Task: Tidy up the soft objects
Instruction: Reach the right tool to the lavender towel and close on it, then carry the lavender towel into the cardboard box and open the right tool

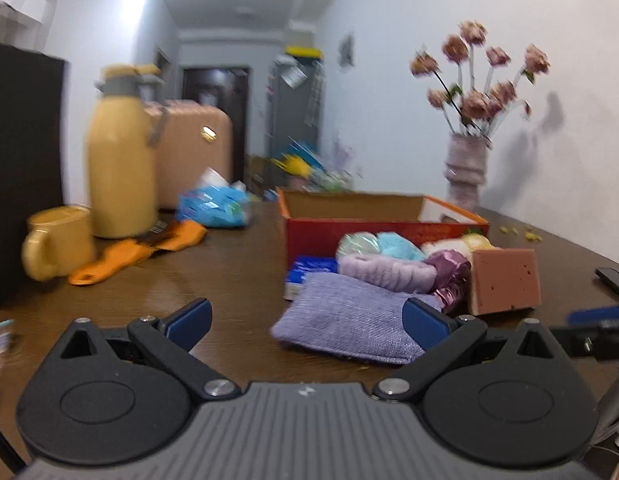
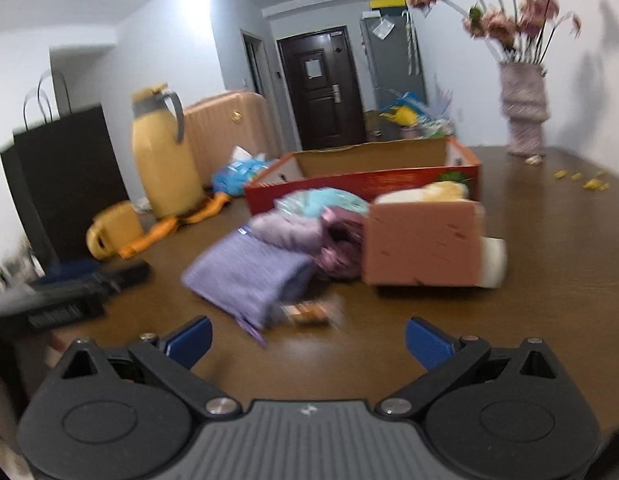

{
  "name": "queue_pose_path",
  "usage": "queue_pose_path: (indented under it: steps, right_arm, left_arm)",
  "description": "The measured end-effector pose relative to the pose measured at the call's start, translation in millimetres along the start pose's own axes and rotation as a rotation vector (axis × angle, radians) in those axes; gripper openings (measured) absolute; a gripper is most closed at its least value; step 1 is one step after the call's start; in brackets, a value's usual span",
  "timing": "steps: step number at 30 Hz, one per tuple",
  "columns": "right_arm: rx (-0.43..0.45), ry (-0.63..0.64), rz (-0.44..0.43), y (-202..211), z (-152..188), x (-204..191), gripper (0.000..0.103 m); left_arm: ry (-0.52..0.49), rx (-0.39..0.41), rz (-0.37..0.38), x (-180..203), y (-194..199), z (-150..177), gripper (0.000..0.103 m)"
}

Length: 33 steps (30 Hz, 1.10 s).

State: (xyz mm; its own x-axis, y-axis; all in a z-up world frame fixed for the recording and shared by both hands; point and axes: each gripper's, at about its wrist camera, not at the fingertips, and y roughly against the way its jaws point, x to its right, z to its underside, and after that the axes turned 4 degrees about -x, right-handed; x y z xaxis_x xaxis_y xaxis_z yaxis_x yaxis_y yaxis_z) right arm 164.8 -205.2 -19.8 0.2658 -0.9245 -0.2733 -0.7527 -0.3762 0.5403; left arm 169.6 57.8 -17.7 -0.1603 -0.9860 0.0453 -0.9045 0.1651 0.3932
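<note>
A pile of soft things lies on the brown table in front of an open red cardboard box [image 1: 373, 232] [image 2: 349, 184]. The pile holds a folded purple cloth [image 1: 345, 326] [image 2: 245, 276], a lilac fluffy roll [image 1: 385, 274], a light blue fluffy piece [image 1: 399, 246], a shiny pink piece [image 1: 453, 272] and a pink sponge block [image 1: 505, 280] [image 2: 423, 244]. My left gripper [image 1: 307, 320] is open and empty, just short of the purple cloth. My right gripper [image 2: 307, 338] is open and empty, above bare table short of the pile.
A yellow flask [image 1: 121, 156] [image 2: 165, 156], yellow mug [image 1: 57, 240], orange cloth [image 1: 137, 252] and blue bag [image 1: 213, 204] sit at the left. A vase of flowers [image 1: 467, 168] [image 2: 523, 108] stands at the back right. A black paper bag [image 2: 65, 176] stands far left.
</note>
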Motion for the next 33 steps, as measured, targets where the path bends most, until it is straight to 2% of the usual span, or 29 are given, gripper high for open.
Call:
queue_pose_path:
  steps: [2,3,6,9,12,14,15,17,19,22,25,29,33]
  right_arm:
    - [-0.018,-0.048,-0.052,-19.3,-11.6,2.1,0.103]
    - [-0.030,-0.070,-0.069,-29.6,-16.8,2.7,0.099]
    - [-0.059,-0.102,-0.058,-63.2,-30.8,3.1,0.086]
    - [-0.081,-0.128,-0.061,-91.9,-37.1,5.2,0.076]
    - [-0.103,-0.162,-0.080,-112.2,-38.6,7.6,0.063]
    - [-0.116,-0.177,-0.092,-121.6,-38.8,9.2,0.044]
    - [-0.123,-0.180,-0.101,-125.2,-38.9,9.3,0.039]
    - [-0.122,-0.168,-0.109,-128.0,-39.4,7.0,0.021]
    - [-0.109,-0.140,-0.109,-125.6,-40.0,1.5,0.009]
    - [-0.085,-0.096,-0.117,-116.6,-42.0,-7.8,0.007]
    - [-0.046,-0.048,-0.124,-99.9,-43.5,-18.5,0.006]
    - [0.021,-0.005,-0.131,-69.8,-43.9,-26.2,0.006]
    - [0.067,-0.019,-0.151,-43.2,-50.8,-17.7,0.006]
  left_arm:
    - [-0.002,-0.047,0.037,-8.6,-22.8,-8.6,0.103]
    - [0.002,-0.068,0.037,-10.8,-32.9,-12.3,0.103]
    - [0.017,-0.108,0.052,-21.7,-62.8,-21.2,0.103]
    - [0.068,-0.144,0.113,-34.5,-86.1,-26.3,0.100]
    - [0.168,-0.246,0.196,-49.9,-109.0,-26.6,0.071]
    - [0.248,-0.289,0.255,-58.4,-114.6,-23.7,0.052]
    - [0.273,-0.298,0.275,-60.1,-113.0,-23.2,0.046]
    - [0.286,-0.298,0.269,-61.5,-105.5,-22.3,0.029]
    - [0.286,-0.293,0.249,-59.6,-94.7,-20.0,0.023]
    - [0.267,-0.277,0.216,-51.4,-73.3,-17.4,0.015]
    - [0.261,-0.226,0.201,-43.5,-44.8,-18.9,0.010]
    - [0.252,-0.160,0.207,-30.0,-10.2,-26.1,0.008]
    - [0.218,-0.103,0.217,-12.1,7.1,-44.1,0.008]
